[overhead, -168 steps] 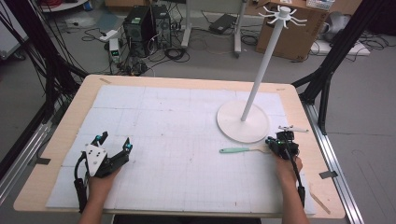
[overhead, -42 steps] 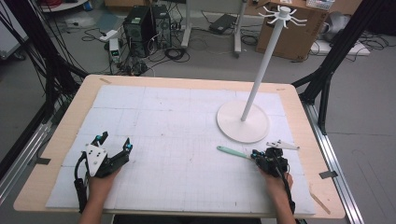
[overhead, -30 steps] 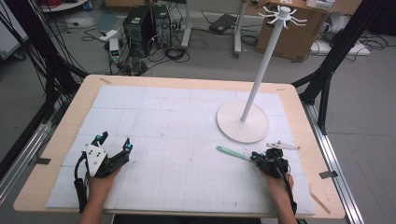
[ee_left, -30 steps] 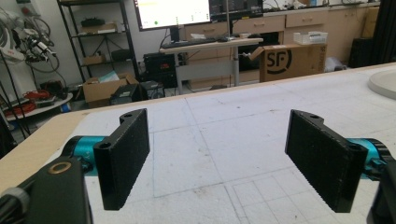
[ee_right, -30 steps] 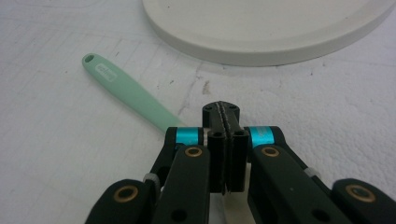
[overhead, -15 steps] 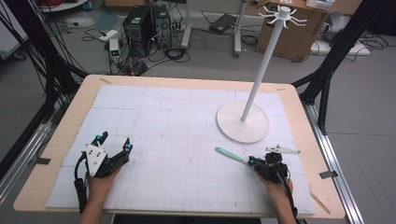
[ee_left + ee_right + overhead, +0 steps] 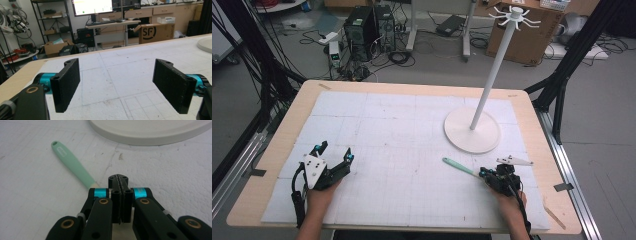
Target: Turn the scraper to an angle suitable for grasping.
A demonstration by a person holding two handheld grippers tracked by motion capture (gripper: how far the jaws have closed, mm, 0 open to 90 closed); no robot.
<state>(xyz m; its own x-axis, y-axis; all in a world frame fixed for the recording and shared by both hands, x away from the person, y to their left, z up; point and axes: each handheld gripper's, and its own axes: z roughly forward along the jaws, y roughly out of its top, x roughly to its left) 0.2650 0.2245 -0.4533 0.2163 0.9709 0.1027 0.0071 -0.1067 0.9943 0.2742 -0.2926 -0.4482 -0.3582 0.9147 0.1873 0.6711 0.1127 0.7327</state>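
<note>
Bench (image 7: 412,95) scene: right hand-held gripper (image 7: 119,181) clamped together over a mint-green handled tool (image 7: 72,165); left hand-held gripper (image 7: 117,85) spread wide, holding nothing.

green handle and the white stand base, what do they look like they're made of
The green handle looks like moulded plastic or silicone: even mint colour, matte, rounded edges, a hanging hole at its end. Which of the two is unclear. The white stand base looks like painted metal or plastic: a smooth, uniform off-white disc with a clean rim; the look leaves it open.
</note>
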